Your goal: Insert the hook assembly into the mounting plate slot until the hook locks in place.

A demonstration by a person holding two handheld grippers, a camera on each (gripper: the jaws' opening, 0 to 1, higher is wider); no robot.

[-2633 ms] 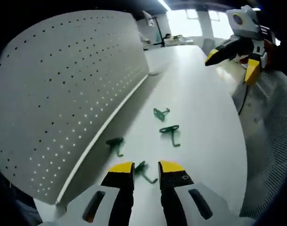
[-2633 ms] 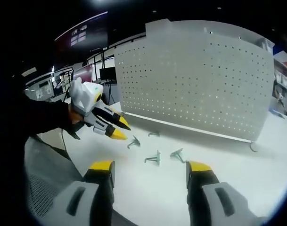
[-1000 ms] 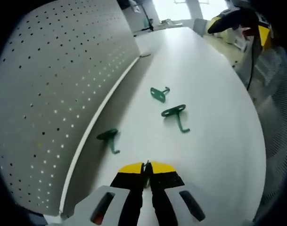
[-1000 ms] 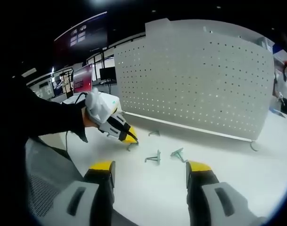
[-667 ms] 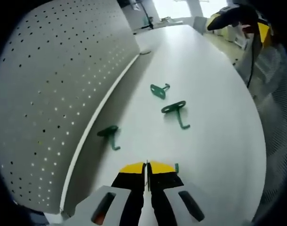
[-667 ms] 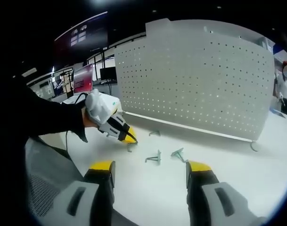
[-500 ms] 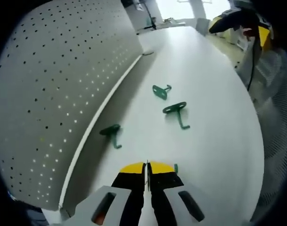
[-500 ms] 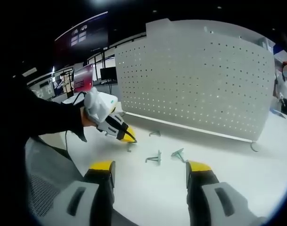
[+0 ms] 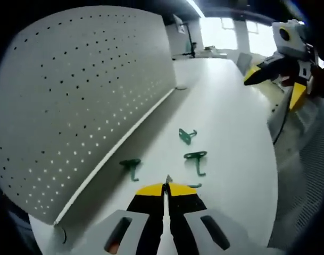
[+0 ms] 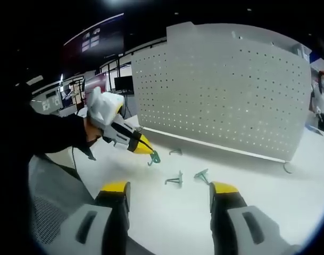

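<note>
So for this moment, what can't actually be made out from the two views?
- Left gripper view: most of the held hook is hidden behind the shut left gripper; just a green tip shows.
- Right gripper view: the hook's exact shape is too small to tell.
- Both views: the pegboard holes are too small to show which one fits the hook.
- Left gripper view: the right gripper sits near the edge, distorted.

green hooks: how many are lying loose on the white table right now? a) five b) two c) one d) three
d) Three green hooks lie on the table, while a fourth hook hangs lifted in the left gripper, its jaws shut on it.
</note>
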